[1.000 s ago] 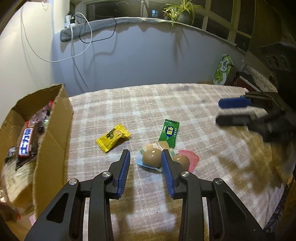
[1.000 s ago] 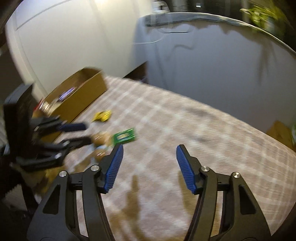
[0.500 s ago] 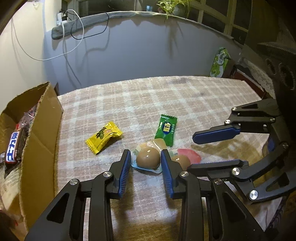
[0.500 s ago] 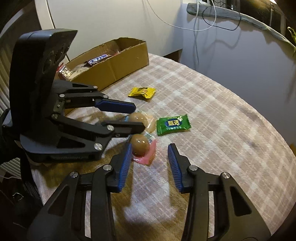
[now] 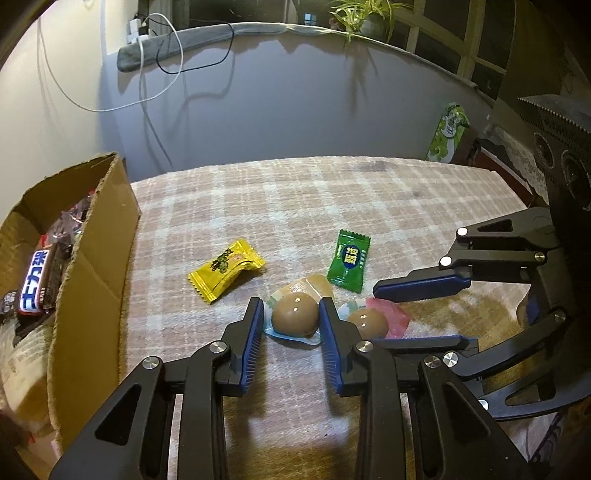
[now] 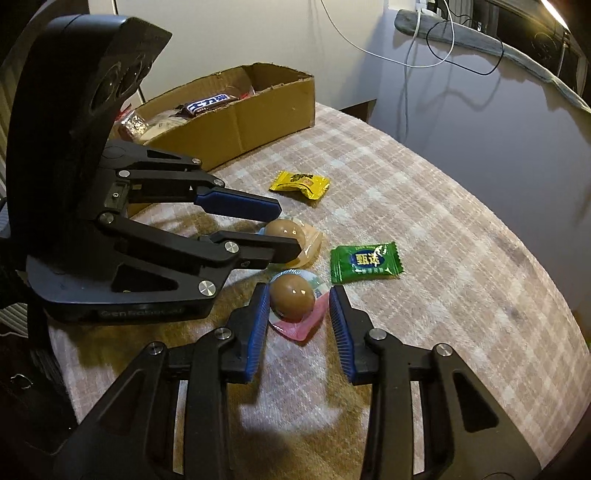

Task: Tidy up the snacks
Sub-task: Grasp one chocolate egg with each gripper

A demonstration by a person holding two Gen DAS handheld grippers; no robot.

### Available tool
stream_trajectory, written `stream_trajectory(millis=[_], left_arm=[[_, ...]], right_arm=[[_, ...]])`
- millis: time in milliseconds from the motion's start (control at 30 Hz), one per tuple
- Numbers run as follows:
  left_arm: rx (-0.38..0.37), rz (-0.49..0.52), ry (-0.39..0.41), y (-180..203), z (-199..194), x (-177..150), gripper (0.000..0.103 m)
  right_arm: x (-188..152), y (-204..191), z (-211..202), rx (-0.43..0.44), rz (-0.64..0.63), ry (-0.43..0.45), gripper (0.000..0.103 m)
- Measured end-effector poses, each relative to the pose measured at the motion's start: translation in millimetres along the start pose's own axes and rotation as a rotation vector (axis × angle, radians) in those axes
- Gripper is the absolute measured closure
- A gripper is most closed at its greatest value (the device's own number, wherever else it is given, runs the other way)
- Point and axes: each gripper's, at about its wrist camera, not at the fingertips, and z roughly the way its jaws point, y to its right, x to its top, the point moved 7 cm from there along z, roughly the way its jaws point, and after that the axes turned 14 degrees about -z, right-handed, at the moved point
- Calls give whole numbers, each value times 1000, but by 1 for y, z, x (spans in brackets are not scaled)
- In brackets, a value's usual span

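Two packed braised eggs lie side by side on the plaid tablecloth (image 5: 295,192), each between the jaws of one gripper; the left gripper (image 5: 291,317) straddles the egg in the clear-and-blue wrapper (image 5: 295,314), its jaws narrowly apart with the pads close against the egg's sides, though whether they press yet I cannot tell; the right gripper (image 6: 297,314) straddles the egg on the pink wrapper (image 6: 291,297), its jaws closing, one pad near the egg and the other clearly off it with wrapper between; just beyond the eggs lies a green candy packet (image 6: 364,262), and farther toward the cardboard box (image 6: 236,122) a yellow candy packet (image 6: 300,184); the box sits at the cloth's edge, well apart from the eggs, already holding a chocolate bar (image 6: 210,103) and other packets. By my reading the step in hand is a double pickup, both eggs gripped at once for the box; the next move calls for finishing both closures gently, since the slick rounded packs could squirt out, then lifting without the two grippers knocking each other, so near do they stand. Beyond the cloth rises a pale wall with a white cable (image 5: 155,66) looping down from a ledge that carries a potted plant (image 5: 364,14), before dark window panes; a green bag (image 5: 448,133) stands off the cloth's far corner.
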Motion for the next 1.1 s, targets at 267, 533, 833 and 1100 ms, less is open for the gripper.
stream_trajectory(millis=[267,533,833,1100], left_arm=[[10,-27,9,-6,-4,-1,79],[10,-39,22,-9,-11,-3,79],[2,-46,46,-6,-25,-2,79],[-2,-37,106,-2,-53,4,79]], right_arm=[[2,-6,-2,3,-19,5,73],[-6,-5,-9,2,15,10,76],[-9,2,-30,-47,52,45,76],[1,2,-56,-85,56,88,76]])
